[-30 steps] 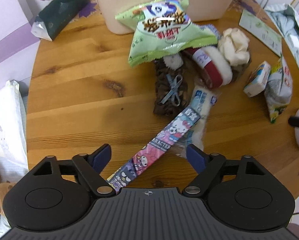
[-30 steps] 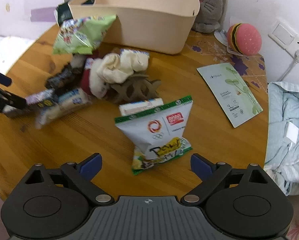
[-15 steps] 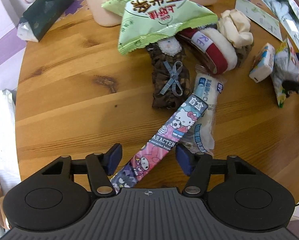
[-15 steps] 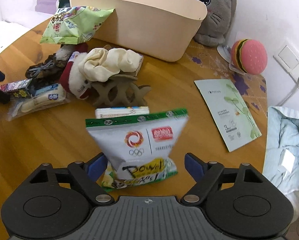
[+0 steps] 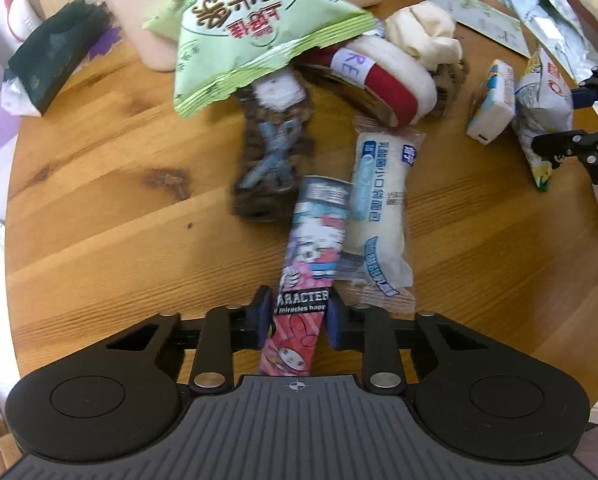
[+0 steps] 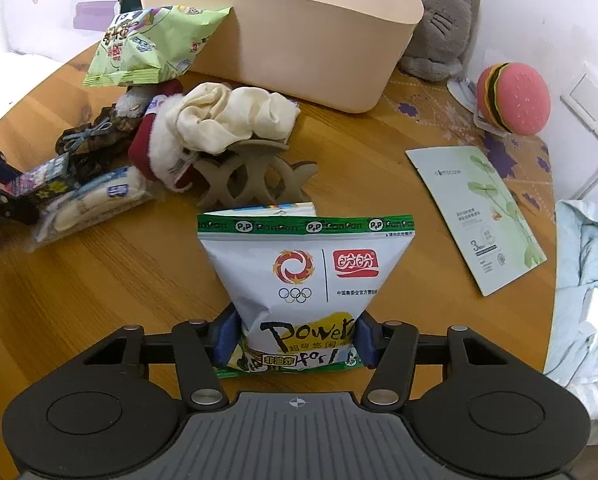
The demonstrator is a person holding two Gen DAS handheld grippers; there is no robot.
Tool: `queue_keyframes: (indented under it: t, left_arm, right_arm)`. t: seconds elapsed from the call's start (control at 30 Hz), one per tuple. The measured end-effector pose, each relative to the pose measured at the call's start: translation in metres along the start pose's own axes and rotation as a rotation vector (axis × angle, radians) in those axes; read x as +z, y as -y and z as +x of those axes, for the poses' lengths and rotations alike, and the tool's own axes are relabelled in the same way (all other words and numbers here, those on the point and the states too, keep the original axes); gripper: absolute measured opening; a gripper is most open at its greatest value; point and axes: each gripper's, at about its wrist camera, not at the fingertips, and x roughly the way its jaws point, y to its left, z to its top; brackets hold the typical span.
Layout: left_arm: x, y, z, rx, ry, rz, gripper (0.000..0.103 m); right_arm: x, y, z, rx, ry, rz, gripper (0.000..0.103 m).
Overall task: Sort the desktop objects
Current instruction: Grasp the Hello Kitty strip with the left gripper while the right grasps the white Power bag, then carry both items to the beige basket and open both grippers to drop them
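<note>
Your left gripper [image 5: 297,316] pinches the near end of the long cartoon-print packet [image 5: 307,268]; the jaws have just been closing and the blue pads now press both its edges. The packet lies on the round wooden table [image 5: 99,208], pointing away from you, its far end resting against the clear-wrapped white bread roll [image 5: 379,208] just to its right. A dark plaid pouch with a blue bow [image 5: 273,152] sits just beyond and left of the packet's tip (blurred in this view).

Your right gripper [image 6: 295,338] has the white snack bag with the green top seam [image 6: 303,280] between its pads; the jaws have just been closing, and both pads touch the bag's lower sides. The bag stands upright on the table, a small white box [image 6: 277,209] showing just behind its top edge.

Further out, in the right wrist view: a beige wavy clip-like piece [image 6: 247,176] lies under a cream cloth bundle [image 6: 235,118], beside a red and white fuzzy item [image 6: 159,148]. A green snack bag [image 6: 147,46] leans on the cream plastic bin [image 6: 299,32]. Behind the bin a grey plush cat [image 6: 439,20]; to its right a pink burger toy [image 6: 513,98]. A pale leaf-print sachet [image 6: 479,216] lies flat, well apart from the pile. A dark green packet [image 5: 47,68] sits at the table's far left edge.
</note>
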Motion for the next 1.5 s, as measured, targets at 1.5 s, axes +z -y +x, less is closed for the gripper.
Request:
queue_keyframes:
  t: [1.5]
  left_arm:
    - [0.142,-0.068,-0.139,-0.004,0.439,-0.002,0.023]
  right_arm:
    - [0.124,0.036,-0.092,-0.025,0.330,0.073,0.051]
